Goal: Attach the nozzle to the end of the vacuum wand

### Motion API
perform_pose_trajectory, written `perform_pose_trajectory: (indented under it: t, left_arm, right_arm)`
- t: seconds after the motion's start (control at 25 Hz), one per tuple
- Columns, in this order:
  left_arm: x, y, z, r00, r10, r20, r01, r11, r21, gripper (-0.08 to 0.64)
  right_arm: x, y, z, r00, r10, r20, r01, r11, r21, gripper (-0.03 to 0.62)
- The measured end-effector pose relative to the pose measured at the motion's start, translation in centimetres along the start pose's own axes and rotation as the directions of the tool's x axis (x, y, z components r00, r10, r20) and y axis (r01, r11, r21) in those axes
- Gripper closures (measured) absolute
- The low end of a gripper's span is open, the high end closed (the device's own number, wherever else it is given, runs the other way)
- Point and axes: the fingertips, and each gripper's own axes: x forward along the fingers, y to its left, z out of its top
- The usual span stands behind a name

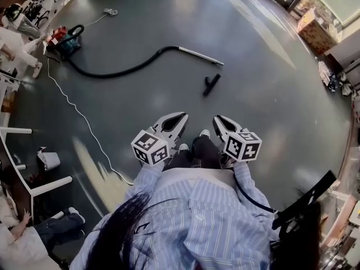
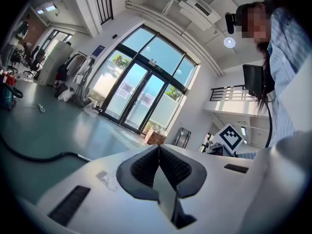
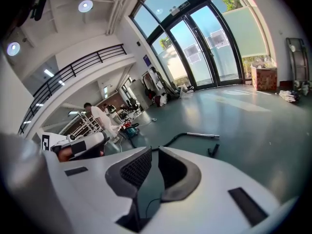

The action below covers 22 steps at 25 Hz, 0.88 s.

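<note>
The left tool [image 2: 159, 148] hides the hose [image 2: 61, 154] end in the left gripper view; the dark rim cuts the vacuum canister [image 2: 10, 91] there; in the right gripper view the nozzle [image 3: 213, 150] is too small for detail.

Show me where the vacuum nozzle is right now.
In the head view, the nozzle lies on the floor, just right of centre, beside the wand's free end but apart from it.

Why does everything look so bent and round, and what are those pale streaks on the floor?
Head view: a wide-angle lens bows the floor; the streaks look like daylight glare. Left gripper view: black corners, very bright glass doors. Right gripper view: the railing curves the same way.
</note>
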Motion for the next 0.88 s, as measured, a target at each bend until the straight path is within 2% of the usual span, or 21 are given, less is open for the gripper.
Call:
perform_pose_trajectory:
  t: [0.2, 0.44, 0.68, 0.88]
  left_arm:
    - [1.8, 1.3, 0.3, 1.000, 0.006, -0.006, -0.006, 1.000, -0.028, 0.555]
    - [5.1, 5.5, 1.4, 1.000, 0.003, -0.018, -0.004, 0.998, -0.059, 0.555]
    - [11.1, 11.3, 6.2, 0.999, 0.010, -0.041, -0.011, 0.999, -0.038, 0.555]
    - [18.1, 14.8, 9.1, 0.994, 0.002, -0.108, 0.000, 1.000, 0.017, 0.555]
  right_arm:
    - [1.0, -2.1, 1.2, 1.000, -0.005, -0.006, 0.005, 0.996, 0.092, 0.545]
    - [5.8, -4.0, 3.7, 0.999, 0.015, -0.031, -0.012, 0.995, 0.102, 0.545]
    - [11.7, -7.2, 11.1, 0.999, 0.037, -0.021, -0.034, 0.993, 0.116, 0.545]
    - [16.5, -11.5, 16.9, 0.997, 0.061, -0.037, -0.055, 0.990, 0.130, 0.545]
